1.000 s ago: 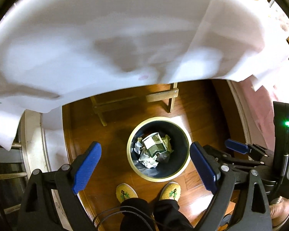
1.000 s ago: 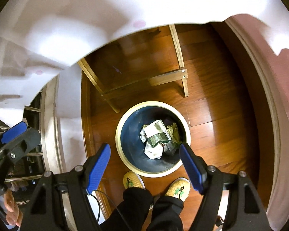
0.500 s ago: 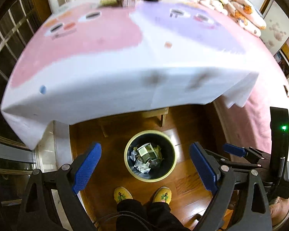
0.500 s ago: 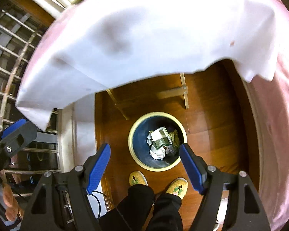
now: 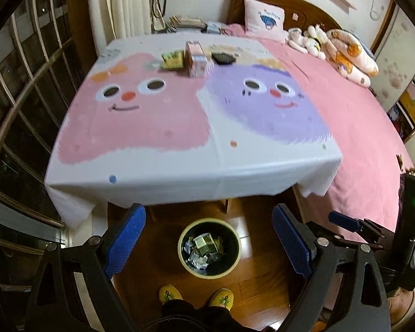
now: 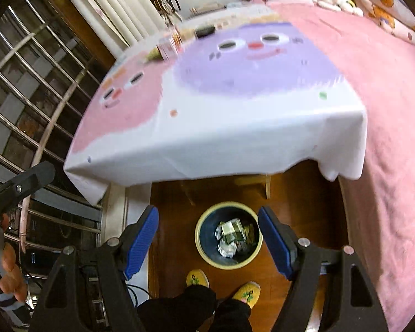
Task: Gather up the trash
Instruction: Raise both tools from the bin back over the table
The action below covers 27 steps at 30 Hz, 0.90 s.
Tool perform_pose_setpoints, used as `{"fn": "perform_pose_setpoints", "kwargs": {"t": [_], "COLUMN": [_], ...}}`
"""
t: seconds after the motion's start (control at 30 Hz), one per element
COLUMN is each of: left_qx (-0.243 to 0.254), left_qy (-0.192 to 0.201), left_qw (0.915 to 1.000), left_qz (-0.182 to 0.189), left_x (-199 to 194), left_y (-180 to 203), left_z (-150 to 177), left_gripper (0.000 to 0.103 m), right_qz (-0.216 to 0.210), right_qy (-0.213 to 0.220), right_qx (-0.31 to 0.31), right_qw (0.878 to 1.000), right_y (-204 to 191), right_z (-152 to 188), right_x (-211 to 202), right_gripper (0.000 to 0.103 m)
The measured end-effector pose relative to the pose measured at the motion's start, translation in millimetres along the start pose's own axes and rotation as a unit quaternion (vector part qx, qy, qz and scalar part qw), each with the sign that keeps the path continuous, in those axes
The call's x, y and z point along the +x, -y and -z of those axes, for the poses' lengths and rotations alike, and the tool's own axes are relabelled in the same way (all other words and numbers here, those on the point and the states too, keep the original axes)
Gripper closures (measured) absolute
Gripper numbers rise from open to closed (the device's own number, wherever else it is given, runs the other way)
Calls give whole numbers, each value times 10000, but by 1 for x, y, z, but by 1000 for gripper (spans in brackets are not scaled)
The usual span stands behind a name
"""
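The round dark waste bin with a cream rim [image 5: 209,249] stands on the wooden floor at 6 o'clock of the left wrist view, just ahead of the person's yellow slippers [image 5: 171,295] and below the near edge of the table; it already holds crumpled foil and a flattened carton, so part of the collecting looks done. Left, as I judge it: a pink drink carton [image 5: 195,58], a green-yellow wrapper [image 5: 172,59] and a flat black object [image 5: 223,57], grouped at 12 o'clock on the cartoon-face tablecloth [image 5: 179,127]; whether the black one is trash I cannot tell. The carton stands upright, long axis vertical; the wrapper lies flat, long axis from 9 to 3 o'clock. The left gripper [image 5: 209,244] has its blue jaws wide apart and empty; the right gripper [image 6: 209,242] likewise.
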State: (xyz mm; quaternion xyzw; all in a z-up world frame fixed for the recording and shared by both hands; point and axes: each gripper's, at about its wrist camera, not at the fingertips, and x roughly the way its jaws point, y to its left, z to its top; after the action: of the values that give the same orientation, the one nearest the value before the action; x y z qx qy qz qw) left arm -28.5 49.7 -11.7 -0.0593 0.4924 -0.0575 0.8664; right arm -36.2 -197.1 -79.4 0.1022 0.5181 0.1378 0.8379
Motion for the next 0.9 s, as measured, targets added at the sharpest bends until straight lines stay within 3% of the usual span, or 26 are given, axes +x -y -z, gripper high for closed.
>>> {"fn": "perform_pose_setpoints", "kwargs": {"t": [0.23,0.43,0.8,0.9], "left_qx": [-415,-513,-379,-314], "left_qy": [335,477,32,-191], "left_qw": [9984,9973,9988,9990], "left_qz": [-178,-232,-297,-258], "left_x": [-31,-34,38,66], "left_y": [-14,-25,-71,-90], "left_z": [-40,-79,-173,-205], "left_gripper": [11,11,11,19], "right_qz": [-52,-48,175,261], "right_qy": [365,550,657,544], "right_qx": [-337,-667,-738,-623], "right_qw": [9988,9962,9949,9962], "right_y": [-21,-44,-92,-104], "right_z": [-37,-86,-208,-244], "right_x": [-23,-20,37,67], "right_gripper": [28,28,28,28]}}
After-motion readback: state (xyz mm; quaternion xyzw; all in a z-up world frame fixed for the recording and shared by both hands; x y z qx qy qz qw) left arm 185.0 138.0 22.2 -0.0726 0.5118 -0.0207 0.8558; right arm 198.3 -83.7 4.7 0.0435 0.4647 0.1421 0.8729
